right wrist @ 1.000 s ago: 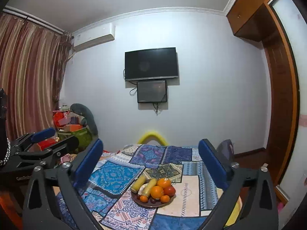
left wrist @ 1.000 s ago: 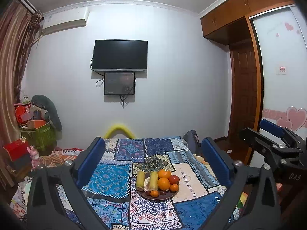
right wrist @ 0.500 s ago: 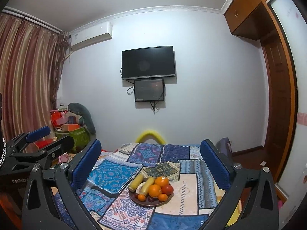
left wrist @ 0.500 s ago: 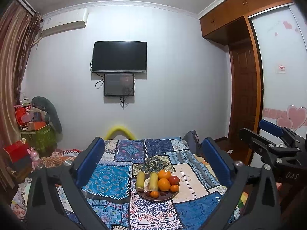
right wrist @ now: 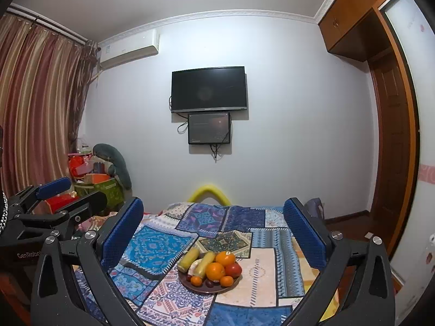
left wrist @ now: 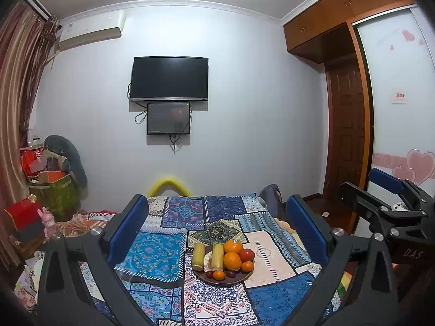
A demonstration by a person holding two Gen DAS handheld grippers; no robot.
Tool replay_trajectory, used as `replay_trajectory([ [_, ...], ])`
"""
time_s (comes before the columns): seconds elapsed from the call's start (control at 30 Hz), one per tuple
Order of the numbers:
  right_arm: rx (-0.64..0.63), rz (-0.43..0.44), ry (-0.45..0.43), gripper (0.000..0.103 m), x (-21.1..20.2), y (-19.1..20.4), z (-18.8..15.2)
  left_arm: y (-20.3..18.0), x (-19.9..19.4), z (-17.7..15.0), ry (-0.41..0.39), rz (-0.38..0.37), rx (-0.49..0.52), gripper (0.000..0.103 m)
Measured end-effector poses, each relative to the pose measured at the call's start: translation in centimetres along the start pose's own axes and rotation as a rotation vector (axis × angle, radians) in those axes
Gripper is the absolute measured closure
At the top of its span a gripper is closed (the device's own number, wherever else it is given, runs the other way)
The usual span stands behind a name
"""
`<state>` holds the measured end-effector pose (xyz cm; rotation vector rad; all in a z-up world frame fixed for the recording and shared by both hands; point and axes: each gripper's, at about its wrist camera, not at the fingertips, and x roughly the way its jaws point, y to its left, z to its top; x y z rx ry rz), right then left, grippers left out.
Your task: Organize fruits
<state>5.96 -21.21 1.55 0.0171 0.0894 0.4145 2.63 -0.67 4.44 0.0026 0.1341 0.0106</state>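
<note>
Left gripper (left wrist: 217,231) and right gripper (right wrist: 213,228), both spread wide, empty; round brown fruit plate (left wrist: 223,281) lies ahead, centred, on the patchwork-covered table (left wrist: 272,255), well apart from each.

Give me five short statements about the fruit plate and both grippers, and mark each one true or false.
1. The left gripper is open and holds nothing. True.
2. The right gripper is shut on an orange. False: it is open and empty.
3. All the fruit sits on the brown plate. True.
4. The tomato lies off the plate on the patchwork cloth. False: it is on the plate.
5. Two yellow corn cobs lie side by side on the plate. True.
</note>
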Motion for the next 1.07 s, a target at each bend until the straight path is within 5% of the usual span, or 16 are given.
replay_trajectory([
  [1.07,0.012,-0.020,0.006,0.000,0.04,-0.66,0.49,0.01,0.79,-0.34,0.026,-0.024,-0.004,0.000],
])
